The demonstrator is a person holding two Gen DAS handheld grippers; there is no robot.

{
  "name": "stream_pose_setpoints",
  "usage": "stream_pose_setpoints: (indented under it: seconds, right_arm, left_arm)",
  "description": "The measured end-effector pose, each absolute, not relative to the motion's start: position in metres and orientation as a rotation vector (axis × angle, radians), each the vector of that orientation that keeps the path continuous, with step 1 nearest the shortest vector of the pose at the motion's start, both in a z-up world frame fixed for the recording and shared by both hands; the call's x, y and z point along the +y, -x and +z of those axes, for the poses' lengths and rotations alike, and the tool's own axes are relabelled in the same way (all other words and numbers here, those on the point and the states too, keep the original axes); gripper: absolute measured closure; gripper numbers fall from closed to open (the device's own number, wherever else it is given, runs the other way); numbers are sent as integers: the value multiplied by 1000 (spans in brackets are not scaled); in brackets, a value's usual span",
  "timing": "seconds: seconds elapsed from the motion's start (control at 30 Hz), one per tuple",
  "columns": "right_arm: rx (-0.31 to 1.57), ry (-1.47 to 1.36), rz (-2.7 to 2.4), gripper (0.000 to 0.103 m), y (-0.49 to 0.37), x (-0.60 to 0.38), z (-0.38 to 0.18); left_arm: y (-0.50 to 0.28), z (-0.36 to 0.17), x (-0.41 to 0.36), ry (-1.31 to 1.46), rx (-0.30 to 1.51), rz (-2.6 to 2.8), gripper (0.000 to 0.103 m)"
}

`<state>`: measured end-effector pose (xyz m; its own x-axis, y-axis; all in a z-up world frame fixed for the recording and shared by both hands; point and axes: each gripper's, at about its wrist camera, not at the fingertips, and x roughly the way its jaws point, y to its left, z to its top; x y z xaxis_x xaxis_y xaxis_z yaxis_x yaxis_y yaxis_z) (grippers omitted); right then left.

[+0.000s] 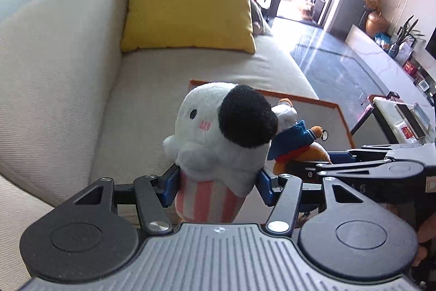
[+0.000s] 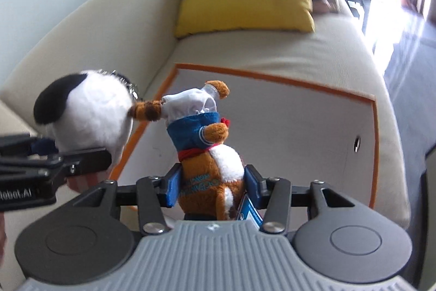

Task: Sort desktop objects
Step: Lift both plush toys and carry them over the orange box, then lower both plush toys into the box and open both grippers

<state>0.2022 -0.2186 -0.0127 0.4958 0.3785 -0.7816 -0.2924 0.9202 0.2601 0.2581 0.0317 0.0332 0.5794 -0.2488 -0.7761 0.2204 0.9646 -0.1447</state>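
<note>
While the left gripper [image 1: 215, 186] clamps the white plush [image 1: 218, 132] at lower centre of its view, the right gripper [image 2: 211, 186] clamps the orange plush [image 2: 215, 168] above the grey board [image 2: 299, 127].

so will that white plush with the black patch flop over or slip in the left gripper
Probably not slipping: the white plush is squeezed at its striped base between the left gripper pads, and the fabric looks grippy. Being soft and top-heavy above the pinch, its head may wobble or lean. It likely weighs little.
</note>
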Motion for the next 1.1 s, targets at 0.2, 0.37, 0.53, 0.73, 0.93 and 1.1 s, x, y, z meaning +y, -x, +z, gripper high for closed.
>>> stream_pose_setpoints:
  seconds: [0.2,0.37,0.53,0.73,0.93,1.1]
  right_arm:
    - [1120,-271,372,52,-228,-233,-56]
    - [1188,-311,353,52,-240,-234,-87]
    - [1265,-293,355,52,-231,-214,-104]
    - [1306,-308,388,52,-220,-189,-107]
    - [1284,-278,346,50,-220,-177,-104]
    - [1304,-274,344,48,-221,-173,-102]
  left_arm:
    - [-285,-7,2,-54,1010,-274,36]
    - [-294,-35,2,-33,1122,-260,36]
    - [-286,-46,-1,-77,1154,-226,36]
    - [-278,-45,18,-73,1196,-201,36]
    - [-279,-44,19,-61,1199,-203,31]
    - [-271,-43,25,-55,1171,-211,29]
